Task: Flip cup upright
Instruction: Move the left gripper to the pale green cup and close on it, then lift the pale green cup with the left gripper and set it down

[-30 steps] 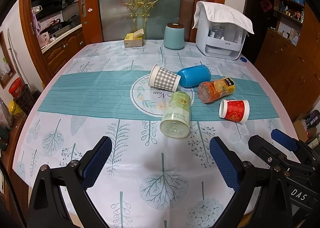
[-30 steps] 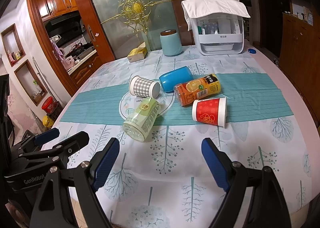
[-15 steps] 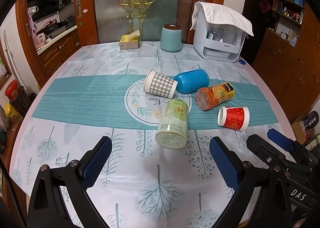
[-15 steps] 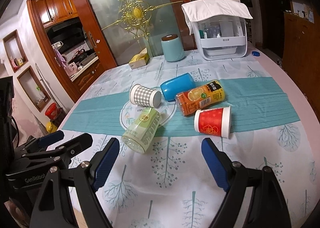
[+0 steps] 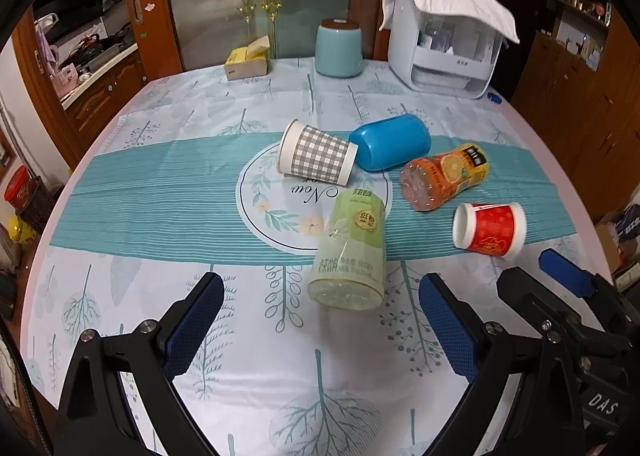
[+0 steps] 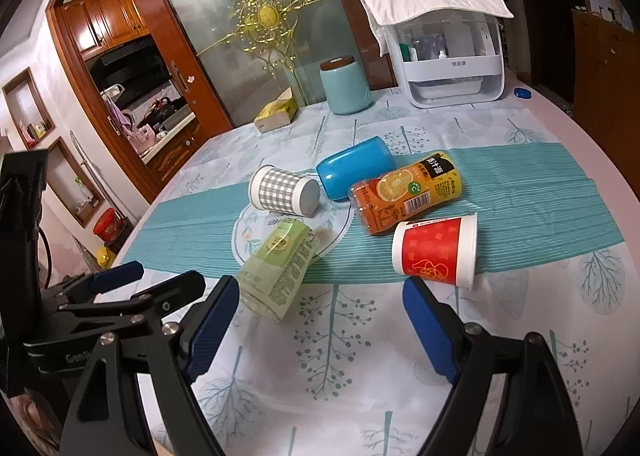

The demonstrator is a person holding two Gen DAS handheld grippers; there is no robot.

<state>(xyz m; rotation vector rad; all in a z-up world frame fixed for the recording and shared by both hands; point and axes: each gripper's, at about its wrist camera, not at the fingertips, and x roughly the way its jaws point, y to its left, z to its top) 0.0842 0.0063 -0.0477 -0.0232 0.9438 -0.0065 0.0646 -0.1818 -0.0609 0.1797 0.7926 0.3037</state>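
Left gripper (image 5: 320, 320) wide and empty, right gripper (image 6: 320, 320) wide and empty, red cup (image 6: 436, 254) on its side just beyond its right finger, green bottle (image 5: 350, 250) lying near, left of cup.

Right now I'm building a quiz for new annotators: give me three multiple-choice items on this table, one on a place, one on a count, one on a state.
1. What lies directly beside the checked cup?
A. the blue cup
B. the tissue box
C. the teal canister

2. How many containers lie tipped on the tablecloth?
A. three
B. five
C. seven

3. How do the two grippers stand?
A. both shut on cups
B. left shut, right open
C. both open, holding nothing

Answers:
1. A: the checked cup's base end meets the blue cup.
2. B: checked cup, blue cup, orange bottle, green bottle and red cup all lie on their sides.
3. C: the left gripper and right gripper show wide gaps with only cloth between the fingers.
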